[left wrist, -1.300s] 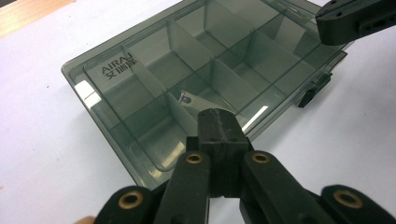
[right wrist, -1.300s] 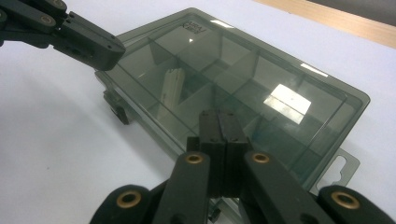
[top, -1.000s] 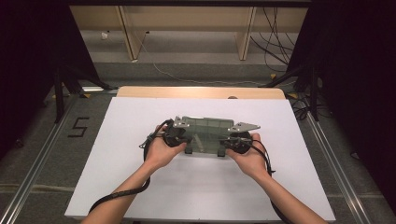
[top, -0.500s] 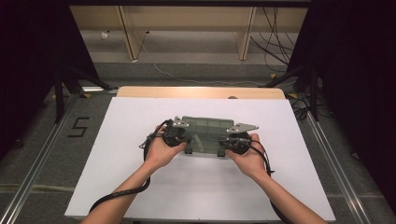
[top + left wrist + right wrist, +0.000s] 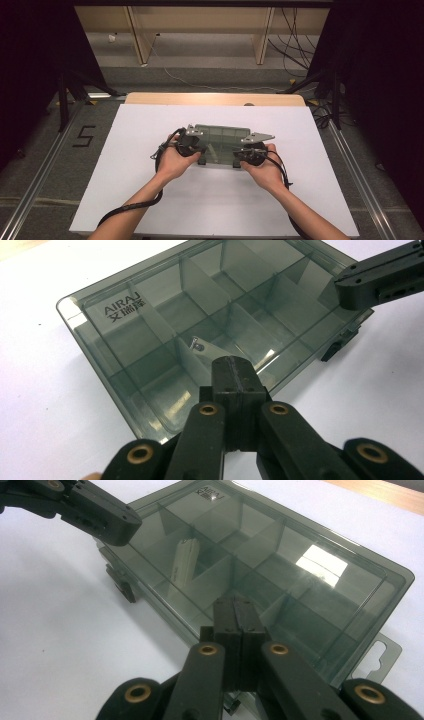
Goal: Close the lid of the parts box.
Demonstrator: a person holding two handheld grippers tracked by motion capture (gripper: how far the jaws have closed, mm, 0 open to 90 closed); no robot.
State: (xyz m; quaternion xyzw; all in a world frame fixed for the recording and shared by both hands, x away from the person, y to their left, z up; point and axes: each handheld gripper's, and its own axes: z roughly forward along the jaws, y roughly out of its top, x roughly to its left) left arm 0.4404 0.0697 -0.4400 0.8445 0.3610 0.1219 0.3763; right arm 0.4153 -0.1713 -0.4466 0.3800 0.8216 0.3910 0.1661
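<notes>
A smoky grey see-through compartment box (image 5: pixel 222 142) lies flat with its lid closed in the middle of the white table. My left gripper (image 5: pixel 200 149) is at the box's near left corner, and my right gripper (image 5: pixel 239 155) is at its near right corner. In the left gripper view the shut jaws (image 5: pixel 234 367) lie over the lid's edge above the box (image 5: pixel 200 310), with nothing between them. A small metal part (image 5: pixel 198 345) sits in one compartment. In the right gripper view the shut jaws (image 5: pixel 239 607) also lie over the box (image 5: pixel 295 575). Whether either tip touches the lid is unclear.
The white tabletop (image 5: pixel 150 130) surrounds the box on all sides. Black latches (image 5: pixel 332 350) stick out of the box's near side, and a hang tab (image 5: pixel 380 655) juts from one end. Cables trail from both grippers towards the table's near edge.
</notes>
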